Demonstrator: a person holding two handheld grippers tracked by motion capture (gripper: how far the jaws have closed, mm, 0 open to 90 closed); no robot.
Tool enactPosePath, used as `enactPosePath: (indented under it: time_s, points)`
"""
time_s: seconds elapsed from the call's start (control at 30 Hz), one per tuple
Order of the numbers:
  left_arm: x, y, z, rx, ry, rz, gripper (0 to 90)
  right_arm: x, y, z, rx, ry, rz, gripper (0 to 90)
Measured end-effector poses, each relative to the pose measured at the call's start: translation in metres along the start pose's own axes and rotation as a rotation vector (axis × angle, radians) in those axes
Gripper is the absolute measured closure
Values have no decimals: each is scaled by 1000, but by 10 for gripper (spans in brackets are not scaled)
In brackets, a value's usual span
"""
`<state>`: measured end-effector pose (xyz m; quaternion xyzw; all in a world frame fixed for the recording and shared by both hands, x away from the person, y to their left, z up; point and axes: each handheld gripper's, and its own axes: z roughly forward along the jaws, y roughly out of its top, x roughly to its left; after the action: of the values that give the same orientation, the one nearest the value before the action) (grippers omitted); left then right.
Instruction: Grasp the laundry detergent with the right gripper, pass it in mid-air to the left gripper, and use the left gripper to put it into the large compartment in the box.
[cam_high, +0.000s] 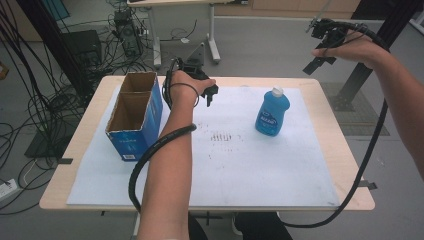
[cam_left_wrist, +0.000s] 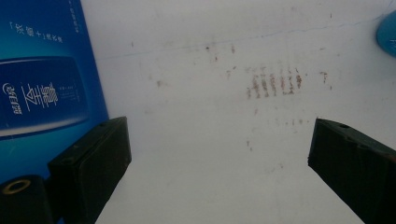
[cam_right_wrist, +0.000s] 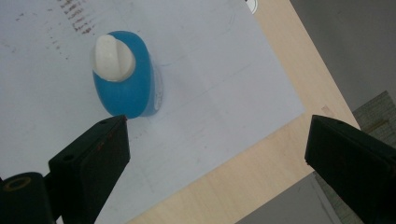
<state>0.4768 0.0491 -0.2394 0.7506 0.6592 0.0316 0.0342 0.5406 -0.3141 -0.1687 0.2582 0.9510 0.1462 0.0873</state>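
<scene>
Bottle: we find the blue plastic dish-soap bottle with a white cap (cam_high: 272, 111) upright on the white sheet (cam_high: 250, 165), toward the table's far right corner.
Box: open blue cardboard box (cam_high: 135, 116) by the left edge.
Left gripper (cam_high: 210, 92): we note jaws spread, empty, beside the box.
Right gripper (cam_high: 320, 50): spread, empty, raised above the bottle.
</scene>
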Motion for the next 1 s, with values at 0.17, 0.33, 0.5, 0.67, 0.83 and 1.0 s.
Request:
enactPosePath:
  time_s: [0.17, 0.33, 0.5, 0.67, 0.83, 1.0]
  points:
    - [0, -2, -1, 0, -1, 4, 64, 7, -8, -3, -26, 12, -3, 65]
    - [3, -6, -3, -4, -3, 3, 64, 14, -21, -1, -49, 28, -1, 61]
    - [8, -7, -4, -7, -9, -10, 64, 26, -38, 9, -55, 48, -14, 59]
    - [8, -7, -4, -8, -10, -9, 64, 33, -49, 19, -74, 69, -13, 52]
    - [8, -7, -3, -3, -7, -6, 64, 39, -56, 27, -85, 73, -17, 42]
    - [7, -7, -2, 1, -3, -4, 64, 45, -64, 39, -90, 83, -14, 42]
